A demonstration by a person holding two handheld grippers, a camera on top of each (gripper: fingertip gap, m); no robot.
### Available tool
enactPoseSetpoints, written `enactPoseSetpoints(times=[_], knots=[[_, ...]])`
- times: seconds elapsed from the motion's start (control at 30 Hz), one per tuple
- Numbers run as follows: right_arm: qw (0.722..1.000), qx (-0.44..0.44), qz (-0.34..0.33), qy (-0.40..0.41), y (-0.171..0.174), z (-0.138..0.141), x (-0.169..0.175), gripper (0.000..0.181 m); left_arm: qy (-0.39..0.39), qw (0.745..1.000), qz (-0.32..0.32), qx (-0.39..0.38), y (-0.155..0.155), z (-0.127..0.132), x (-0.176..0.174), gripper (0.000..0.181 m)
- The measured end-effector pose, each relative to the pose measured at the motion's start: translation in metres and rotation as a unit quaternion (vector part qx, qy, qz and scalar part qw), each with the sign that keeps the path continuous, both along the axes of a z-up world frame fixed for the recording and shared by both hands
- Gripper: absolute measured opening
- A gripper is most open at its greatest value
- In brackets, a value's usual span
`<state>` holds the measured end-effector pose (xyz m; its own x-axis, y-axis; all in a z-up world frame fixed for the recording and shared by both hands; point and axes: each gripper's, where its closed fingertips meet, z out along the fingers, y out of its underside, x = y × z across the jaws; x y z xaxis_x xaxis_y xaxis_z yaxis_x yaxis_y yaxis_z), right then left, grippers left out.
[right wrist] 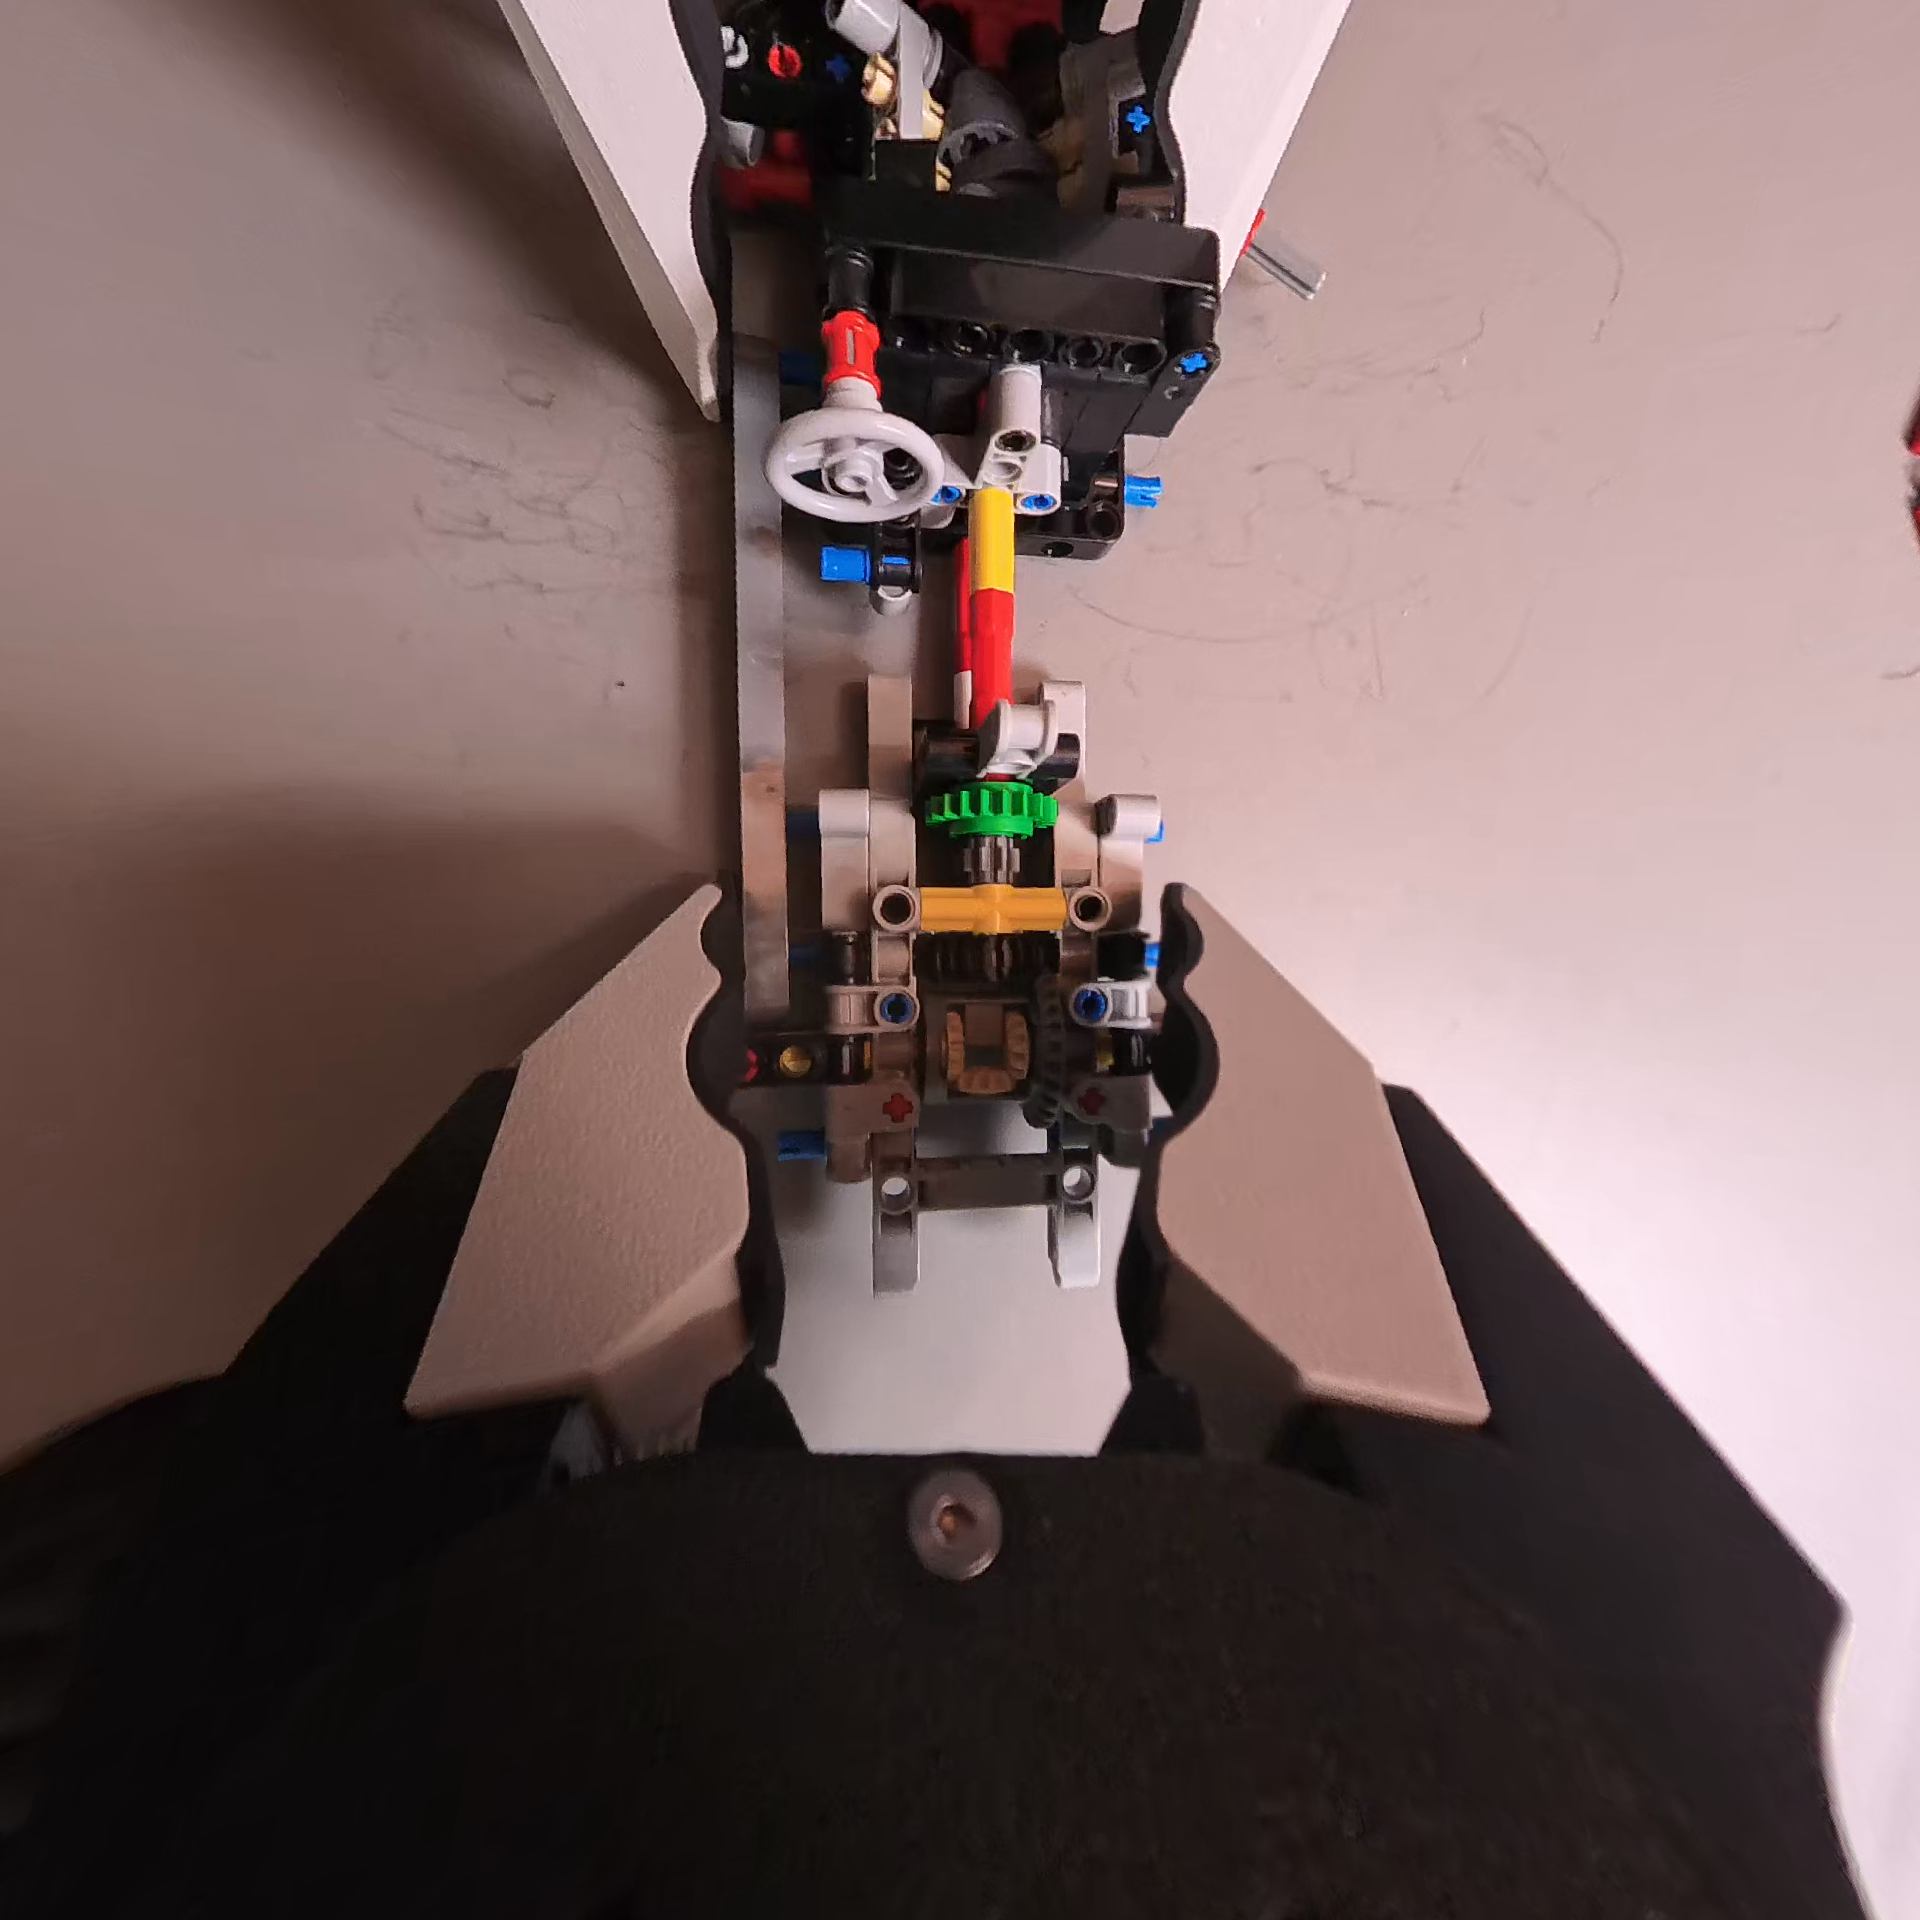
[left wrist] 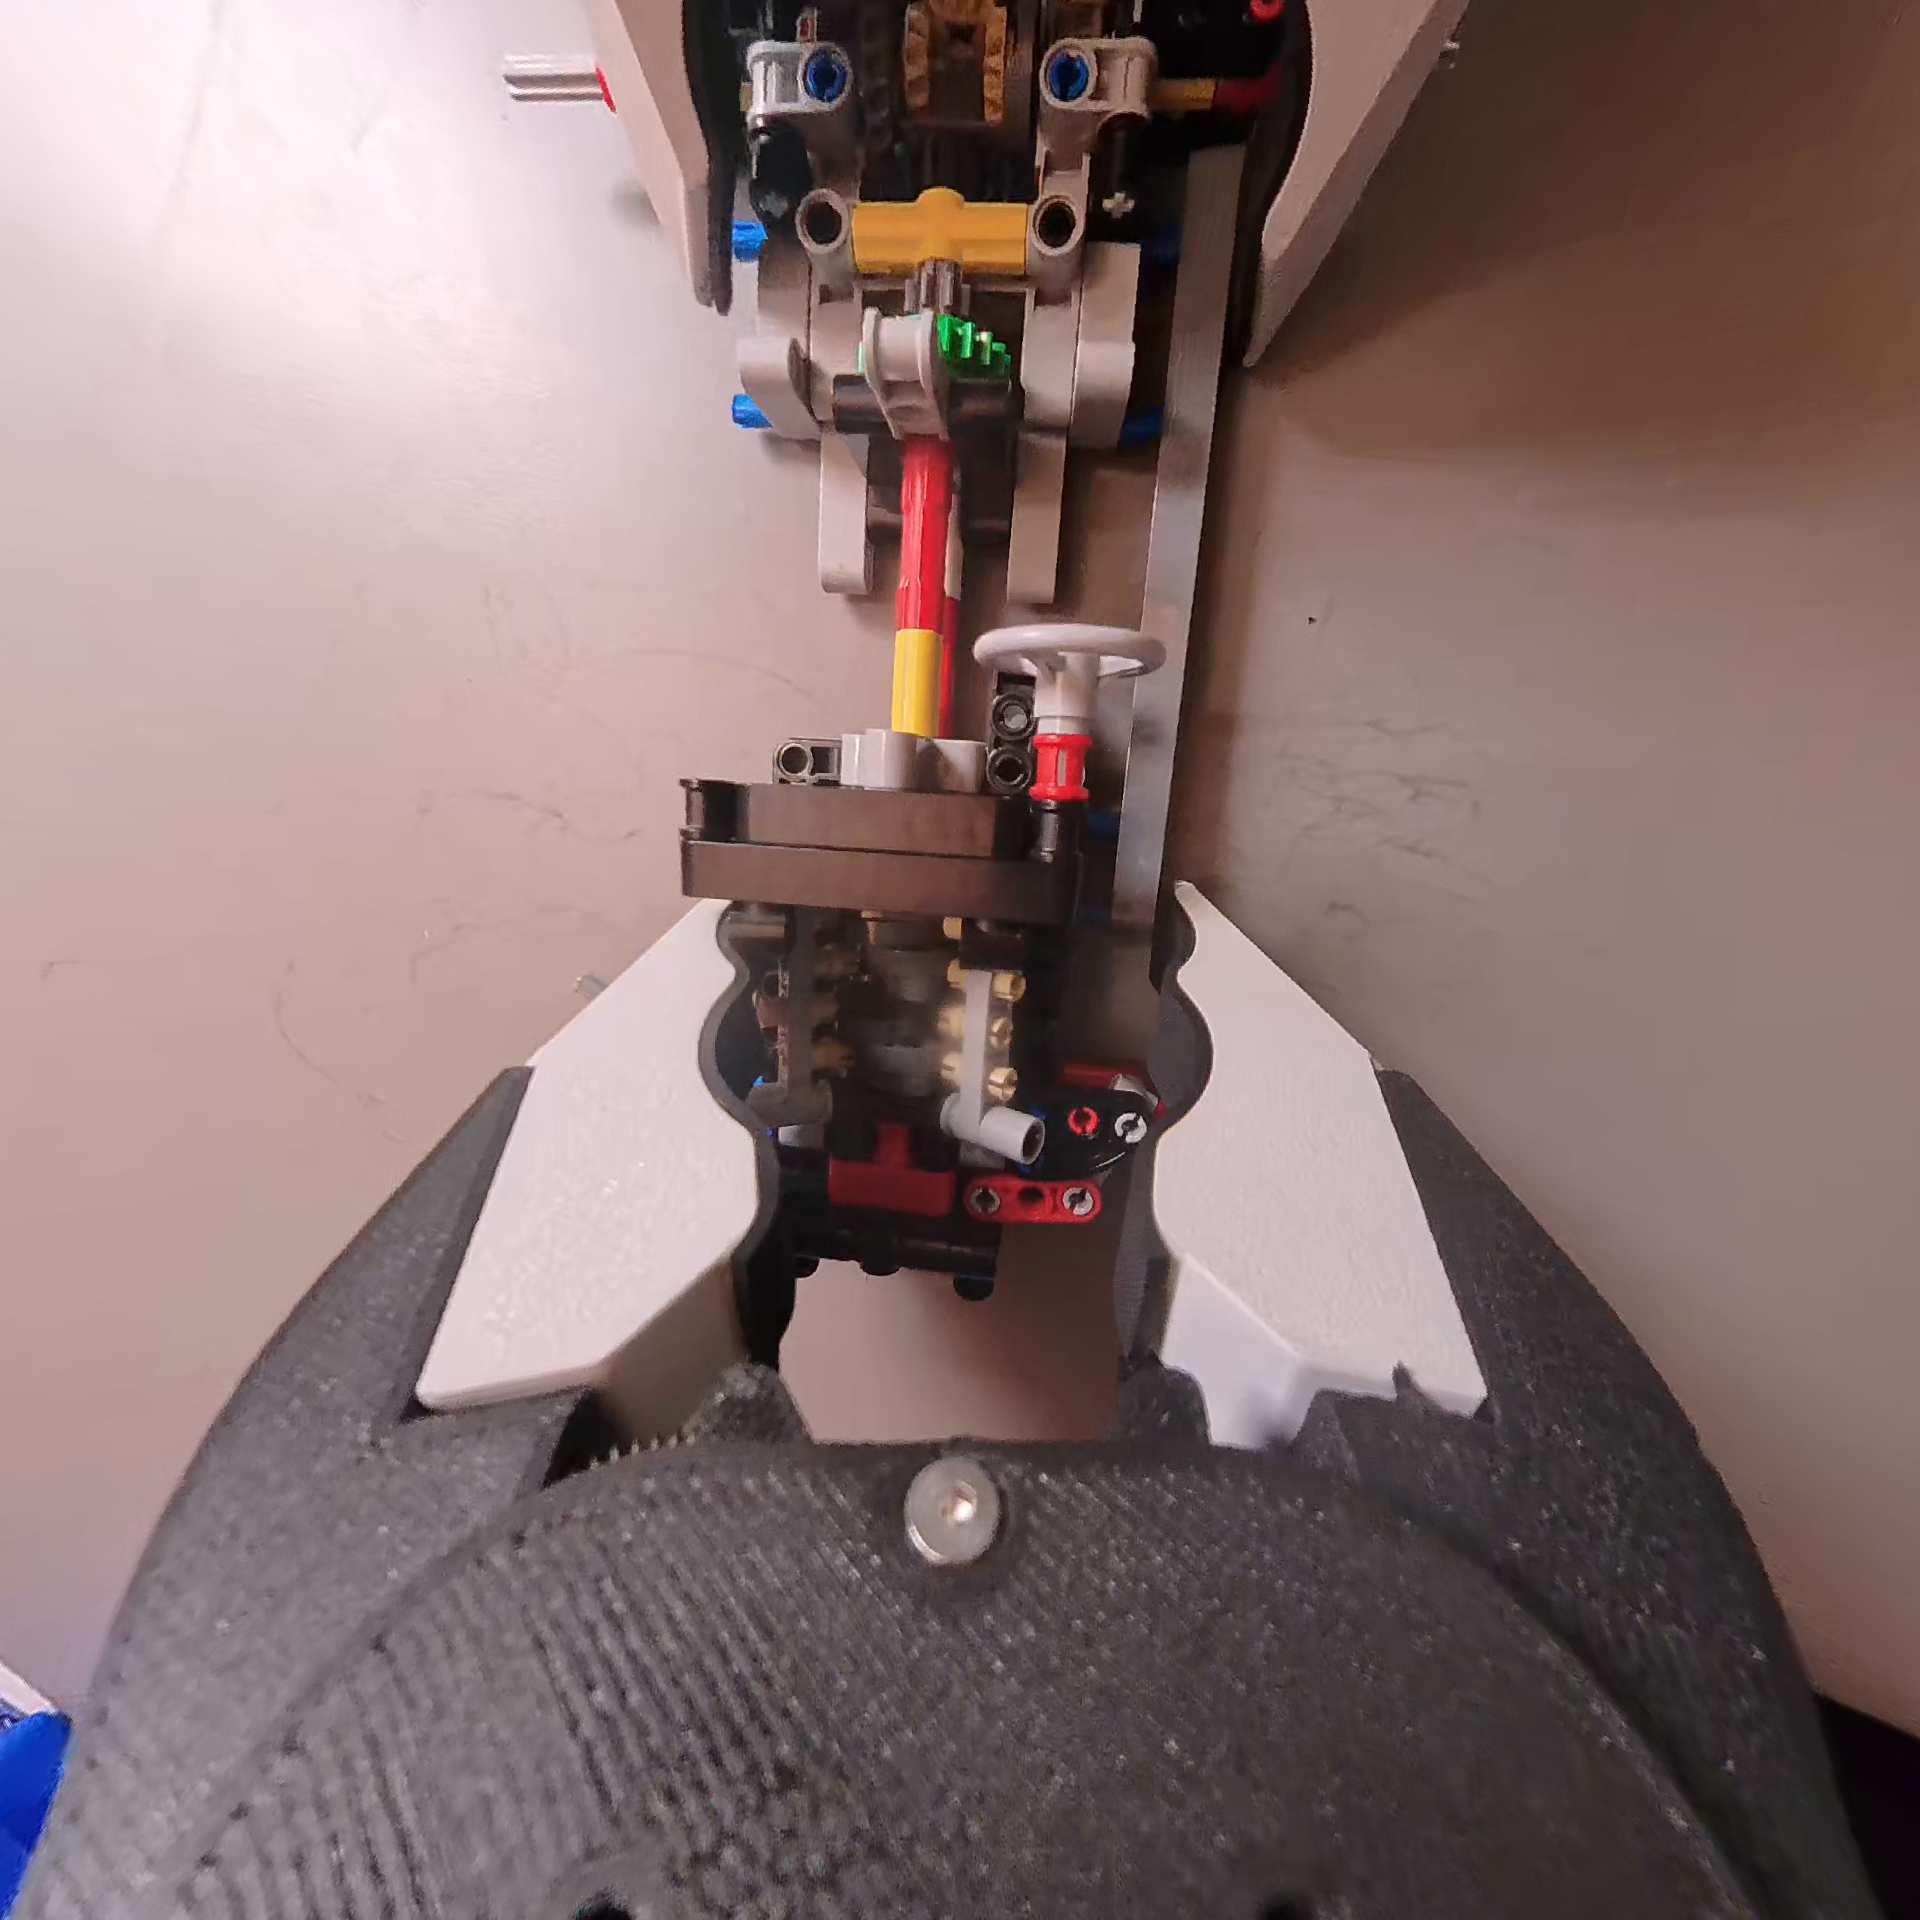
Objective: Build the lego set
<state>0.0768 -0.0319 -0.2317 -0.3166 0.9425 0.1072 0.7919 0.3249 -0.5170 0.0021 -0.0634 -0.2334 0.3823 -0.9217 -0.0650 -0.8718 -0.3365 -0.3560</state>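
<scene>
A long Lego Technic chassis (left wrist: 920, 582) lies over the beige table, held at both ends. My left gripper (left wrist: 951, 987) is shut on its black engine-block end (left wrist: 883, 842), beside a white steering wheel (left wrist: 1070, 649). My right gripper (right wrist: 945, 956) is shut on the other end, the grey differential frame (right wrist: 987, 1049) with a yellow connector (right wrist: 992, 907) and a green gear (right wrist: 990, 808). A red and yellow axle (right wrist: 987, 603) joins the two ends. A grey strip (right wrist: 758, 623) runs along one side. Each view shows the other gripper at the top, the right one (left wrist: 987, 156) and the left one (right wrist: 956, 104).
A small loose grey pin with a red part (left wrist: 551, 83) lies on the table beside the far gripper; it also shows in the right wrist view (right wrist: 1283, 268). Something blue (left wrist: 26, 1766) sits at the lower left edge. Something red (right wrist: 1912, 447) shows at the right edge. One gripper's finger ends stand about 9 cm off the other's.
</scene>
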Motion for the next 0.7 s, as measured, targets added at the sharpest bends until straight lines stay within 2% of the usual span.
enactPoseSetpoints(times=[0.37,0.53,0.7], knots=[[0.999,-0.027,-0.003,-0.03,0.002,-0.0034,0.0045,0.077,-0.004,1.0,-0.002,-0.005,0.0009,-0.0013,-0.0007,0.078],[0.999,-0.026,-0.004,-0.028,0.0018,-0.0031,0.0045,0.077,-0.054,0.998,0.011,-0.012,0.0008,0.0049,0.0027,0.079],[0.999,-0.026,-0.002,-0.029,0.0017,-0.0033,0.0041,0.077,-0.033,0.999,0.004,-0.001,0.0044,0.0002,-0.0013,0.078]])
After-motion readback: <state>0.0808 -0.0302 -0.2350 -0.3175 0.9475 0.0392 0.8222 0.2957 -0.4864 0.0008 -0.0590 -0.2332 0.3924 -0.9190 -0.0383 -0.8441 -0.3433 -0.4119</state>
